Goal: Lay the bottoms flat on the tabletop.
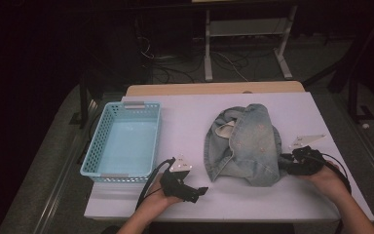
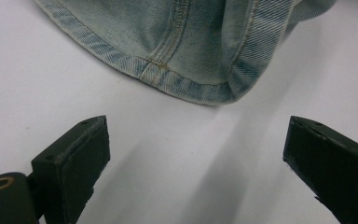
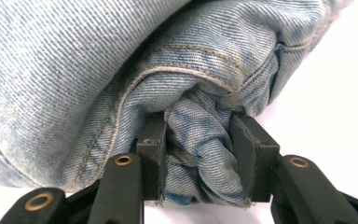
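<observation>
The right tongs (image 3: 198,140) squeezed a bunched fold of the jeans (image 3: 121,60) between both pads. No earlier look was there, so only the grip was told. The left tongs (image 2: 196,158) stood wide open with nothing inside, low over the white table (image 2: 42,79). The jeans' hem lay just ahead of them, not touching. A blue basket (image 1: 97,141) sat to the left.

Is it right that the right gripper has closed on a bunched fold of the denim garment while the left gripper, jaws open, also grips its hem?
Not quite. The left gripper grips nothing: the left gripper view shows its open jaws over bare table, short of the hem of the denim garment. The right gripper does pinch a bunched fold.
</observation>
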`<state>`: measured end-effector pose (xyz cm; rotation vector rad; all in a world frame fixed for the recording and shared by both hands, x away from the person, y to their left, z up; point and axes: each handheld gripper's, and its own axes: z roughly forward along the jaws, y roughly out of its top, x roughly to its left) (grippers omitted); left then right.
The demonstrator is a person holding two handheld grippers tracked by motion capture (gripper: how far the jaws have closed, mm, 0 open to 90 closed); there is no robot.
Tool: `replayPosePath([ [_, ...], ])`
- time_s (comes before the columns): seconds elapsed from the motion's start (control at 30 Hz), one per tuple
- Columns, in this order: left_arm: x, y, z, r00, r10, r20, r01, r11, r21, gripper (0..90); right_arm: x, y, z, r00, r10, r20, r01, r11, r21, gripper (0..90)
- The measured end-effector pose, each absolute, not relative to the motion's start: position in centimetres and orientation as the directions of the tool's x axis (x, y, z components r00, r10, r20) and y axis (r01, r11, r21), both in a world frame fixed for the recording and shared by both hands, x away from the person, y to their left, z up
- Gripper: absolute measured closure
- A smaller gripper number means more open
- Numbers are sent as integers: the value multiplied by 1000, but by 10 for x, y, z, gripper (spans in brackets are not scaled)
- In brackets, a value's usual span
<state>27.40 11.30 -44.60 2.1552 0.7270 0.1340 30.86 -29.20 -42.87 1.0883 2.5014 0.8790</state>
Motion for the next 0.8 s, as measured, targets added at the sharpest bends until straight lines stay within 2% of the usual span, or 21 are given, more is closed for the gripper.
replayPosePath([
  [0.47, 274, 113, -446, 827, 541, -151, 453, -483, 750, 68, 319, -321, -423, -571, 817, -76, 587, 471, 659, 580],
  [0.8, 274, 113, -446, 827, 542, -149, 452, -484, 749, 69, 331, -340, -432, -518, 854, -51, 628, 420, 655, 564],
])
